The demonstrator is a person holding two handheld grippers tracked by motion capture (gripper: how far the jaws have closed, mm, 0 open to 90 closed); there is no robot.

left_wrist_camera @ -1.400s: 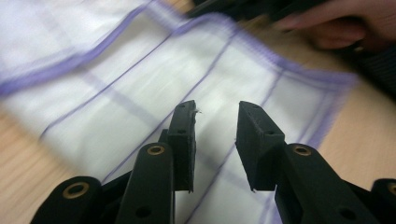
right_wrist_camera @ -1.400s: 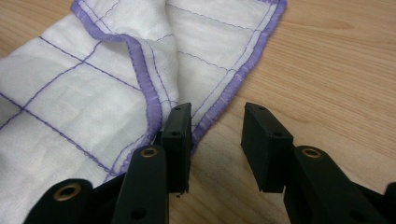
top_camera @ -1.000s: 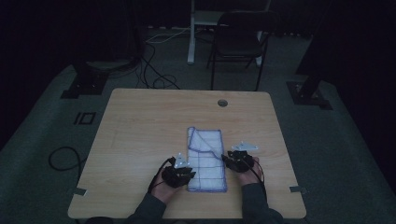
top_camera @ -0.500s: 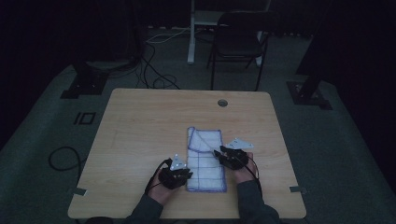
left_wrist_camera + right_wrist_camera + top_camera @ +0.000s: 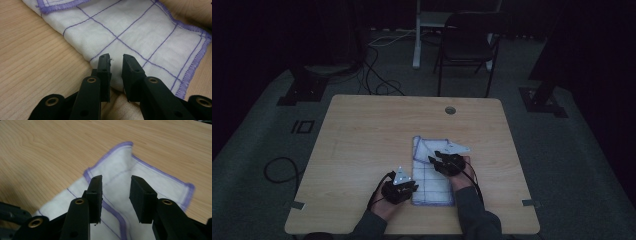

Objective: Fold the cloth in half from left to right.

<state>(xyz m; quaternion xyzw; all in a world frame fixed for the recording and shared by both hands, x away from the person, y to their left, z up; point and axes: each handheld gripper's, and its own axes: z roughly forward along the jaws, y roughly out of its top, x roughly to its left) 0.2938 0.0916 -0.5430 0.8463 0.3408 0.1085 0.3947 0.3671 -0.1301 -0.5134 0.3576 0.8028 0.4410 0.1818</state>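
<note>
Cloth (image 5: 432,172) edges purple-stitched; both claws parted above it.

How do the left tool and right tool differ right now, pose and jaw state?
The left tool sits at the cloth's near left edge; the right tool is farther up, over the cloth's middle. The left tool's jaws stand narrowly apart at the folded edge; the right tool's gape wider above a turned-over corner. Both are open, gripping nothing.

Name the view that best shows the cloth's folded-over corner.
The right gripper view: the cloth's purple-edged corner lies folded back ahead of the open right gripper. The left gripper view catches a folded edge at its top. The high view shows the fold small and dim.
</note>
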